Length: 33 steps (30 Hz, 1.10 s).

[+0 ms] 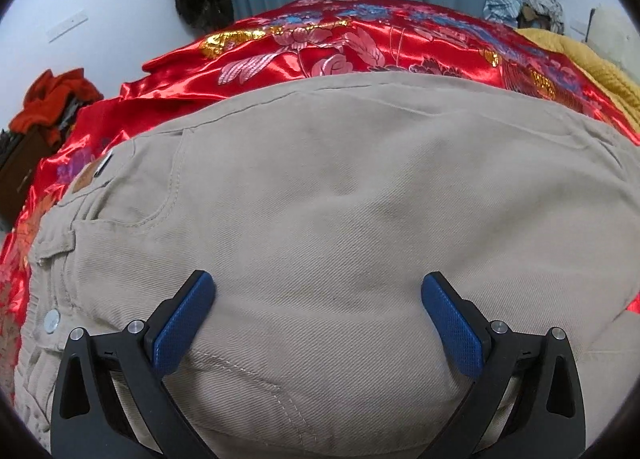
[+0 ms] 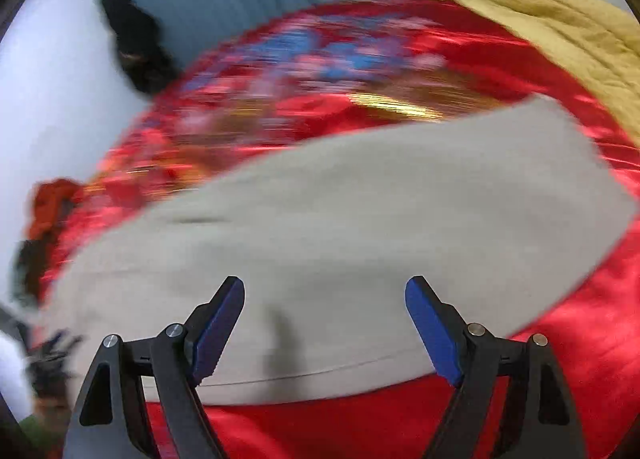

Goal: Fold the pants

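The beige pants (image 1: 320, 187) lie flat on the red satin bedspread (image 1: 280, 55), waistband and button to the left, legs running right. Both the left claw (image 1: 318, 291) and the right claw (image 2: 324, 295) hover spread wide above the cloth, pinching nothing. This looks like the lull between folds; the next move likely calls for pinching the leg end (image 2: 560, 163) and carrying it toward the waist.

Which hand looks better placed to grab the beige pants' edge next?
Probably the right gripper: it hangs open right over the pants' near edge. The left gripper, also open, hangs over mid-fabric.
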Available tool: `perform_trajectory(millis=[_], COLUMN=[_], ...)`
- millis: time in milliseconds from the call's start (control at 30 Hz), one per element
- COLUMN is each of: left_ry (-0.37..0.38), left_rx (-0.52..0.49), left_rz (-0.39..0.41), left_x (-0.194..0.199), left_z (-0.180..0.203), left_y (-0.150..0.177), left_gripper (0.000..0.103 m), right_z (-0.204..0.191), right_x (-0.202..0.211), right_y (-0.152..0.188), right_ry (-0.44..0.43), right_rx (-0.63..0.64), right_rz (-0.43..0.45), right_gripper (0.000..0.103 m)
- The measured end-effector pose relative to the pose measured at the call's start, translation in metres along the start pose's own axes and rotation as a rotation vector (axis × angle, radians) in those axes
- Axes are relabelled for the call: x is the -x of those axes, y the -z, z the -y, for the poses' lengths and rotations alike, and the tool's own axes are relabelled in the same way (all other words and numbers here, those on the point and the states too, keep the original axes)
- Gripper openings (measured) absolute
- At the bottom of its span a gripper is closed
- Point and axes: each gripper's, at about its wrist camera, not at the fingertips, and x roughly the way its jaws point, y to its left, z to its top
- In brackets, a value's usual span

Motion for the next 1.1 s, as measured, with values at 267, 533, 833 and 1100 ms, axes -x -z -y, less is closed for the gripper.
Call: perform_trajectory(millis=[267, 533, 833, 1100], left_ry=[-0.005, -0.014, -0.025, -0.045], left_rx=[0.001, -0.005, -0.013, -0.03], left_rz=[0.015, 0.011, 0.007, 0.0], left_x=[-0.001, -0.003, -0.005, -0.005], left_z=[0.001, 0.002, 0.003, 0.006], left_y=[0.001, 0.001, 0.0, 0.0], left_gripper=[0.103, 0.103, 0.103, 0.102], right_z=[0.16, 0.139, 0.033, -0.047], right_x=[0.065, 0.01, 0.077, 0.209], right_y=[0.025, -0.002, -0.017, 0.151], right_ry=[-0.127, -0.171, -0.205, -0.478], right_rx=[-0.557, -0.596, -0.149, 0.525], right_rz=[0.186, 0.096, 0.228, 0.022], right_gripper=[0.078, 0.051, 0.005, 0.005])
